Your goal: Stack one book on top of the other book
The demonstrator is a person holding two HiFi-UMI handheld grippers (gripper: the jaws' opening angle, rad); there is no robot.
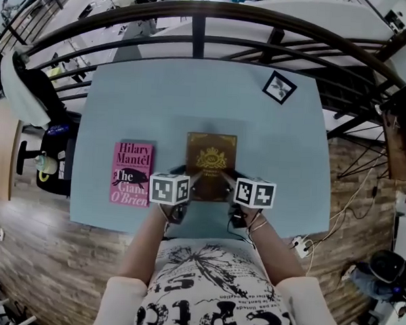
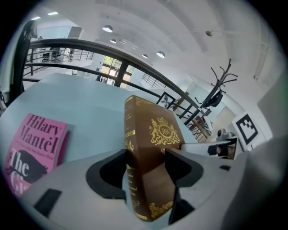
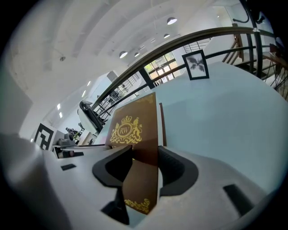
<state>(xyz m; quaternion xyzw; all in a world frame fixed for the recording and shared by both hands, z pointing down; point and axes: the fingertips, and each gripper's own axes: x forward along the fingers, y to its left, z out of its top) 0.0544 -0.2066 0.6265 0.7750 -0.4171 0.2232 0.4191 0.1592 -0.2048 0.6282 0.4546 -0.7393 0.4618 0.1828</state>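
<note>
The brown book (image 1: 210,159) is held just right of the pink book (image 1: 132,174) and appears lifted off the blue table (image 1: 192,103). Its long axis runs away from the person, parallel to the pink book's, with the spine on the side facing it. Its near edge is clamped by the left gripper (image 1: 188,186) at the spine corner and by the right gripper (image 1: 230,188) at the other. A strip of bare table separates the books. The gilt spine is shown only in the left gripper view.

Framed picture (image 1: 279,87) on blue table (image 1: 192,103); railing (image 1: 198,36) behind.
</note>
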